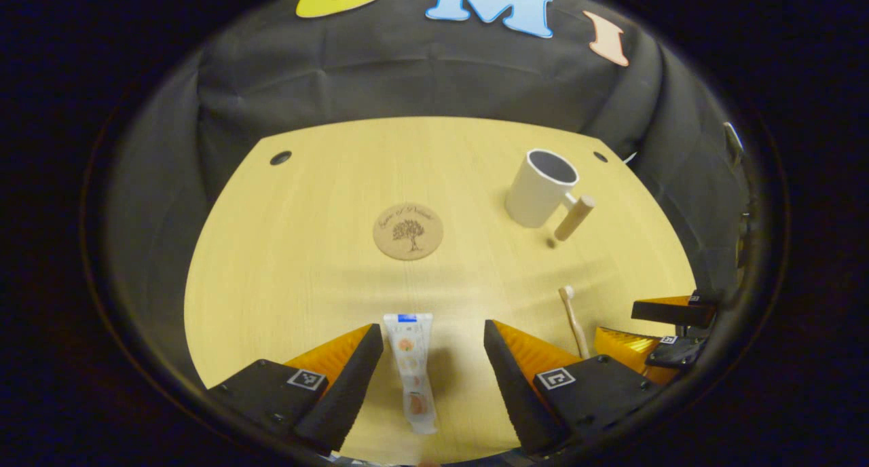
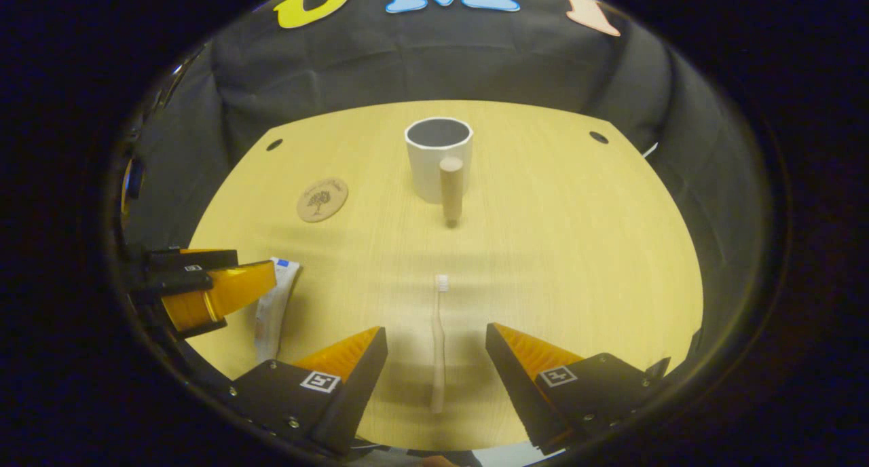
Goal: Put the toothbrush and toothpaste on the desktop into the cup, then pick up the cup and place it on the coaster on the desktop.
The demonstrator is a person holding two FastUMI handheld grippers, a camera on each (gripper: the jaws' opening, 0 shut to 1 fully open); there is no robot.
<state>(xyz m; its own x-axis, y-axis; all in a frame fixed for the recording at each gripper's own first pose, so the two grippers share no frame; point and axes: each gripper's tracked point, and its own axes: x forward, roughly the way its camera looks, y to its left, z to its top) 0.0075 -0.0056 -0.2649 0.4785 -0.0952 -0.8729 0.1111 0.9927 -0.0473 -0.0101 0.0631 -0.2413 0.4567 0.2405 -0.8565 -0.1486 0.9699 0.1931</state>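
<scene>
First step, nothing grasped: left gripper [image 1: 433, 365] straddles the toothpaste [image 1: 412, 368] and right gripper [image 2: 436, 368] the toothbrush [image 2: 438, 345], fingers apart; next, close, then carry to the cup [image 2: 436, 158] at 12 o'clock.

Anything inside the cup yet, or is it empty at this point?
The cup stands upright and its opening shows only a dark inner wall; the bottom is hidden by the rim. The toothbrush and toothpaste lie on the desktop.
</scene>
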